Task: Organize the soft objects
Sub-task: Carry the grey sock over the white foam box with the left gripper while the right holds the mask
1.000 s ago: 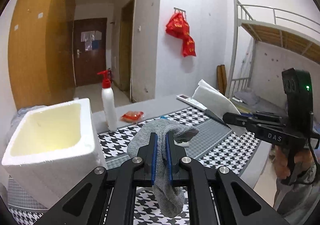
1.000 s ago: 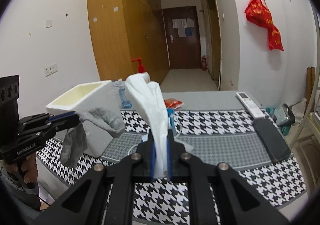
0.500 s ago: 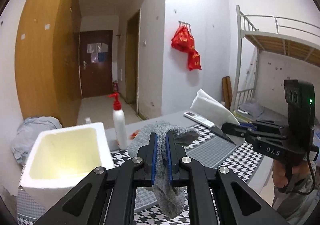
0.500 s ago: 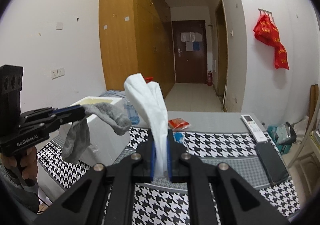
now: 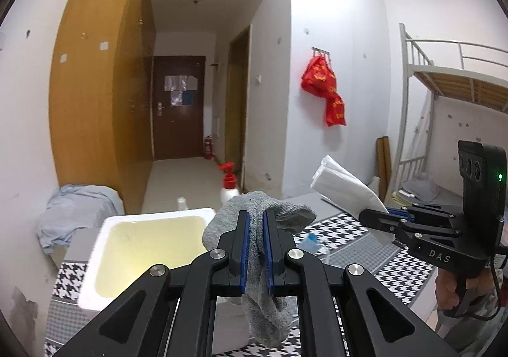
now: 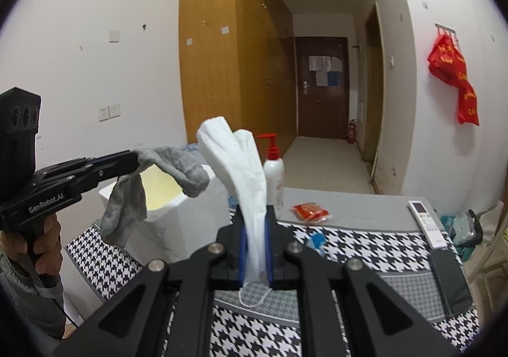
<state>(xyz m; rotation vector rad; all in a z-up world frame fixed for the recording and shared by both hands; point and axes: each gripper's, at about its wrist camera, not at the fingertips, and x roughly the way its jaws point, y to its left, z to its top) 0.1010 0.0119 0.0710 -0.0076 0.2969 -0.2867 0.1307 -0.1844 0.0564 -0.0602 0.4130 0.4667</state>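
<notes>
My left gripper (image 5: 255, 220) is shut on a grey sock (image 5: 263, 299) that drapes over and below the jaws; the sock also shows in the right wrist view (image 6: 127, 207). It hangs just right of and above the open white foam box (image 5: 104, 265), seen too in the right wrist view (image 6: 197, 220). My right gripper (image 6: 255, 217) is shut on a white face mask (image 6: 241, 166) that stands up from the jaws, its ear loop hanging below. In the left wrist view the mask (image 5: 343, 188) and right gripper (image 5: 368, 215) are at the right.
On the houndstooth table cloth (image 6: 365, 249): a pump bottle with red top (image 6: 273, 166), a red packet (image 6: 310, 211), a white remote (image 6: 427, 223), a dark phone (image 6: 451, 280), a small blue item (image 6: 316, 241). A pale blue cloth heap (image 5: 76, 211) lies left of the box.
Both grippers have risen and tilted upward with their loads still held. The foam box and table now sit lower in both views. The sock hangs closer over the box's near corner.
</notes>
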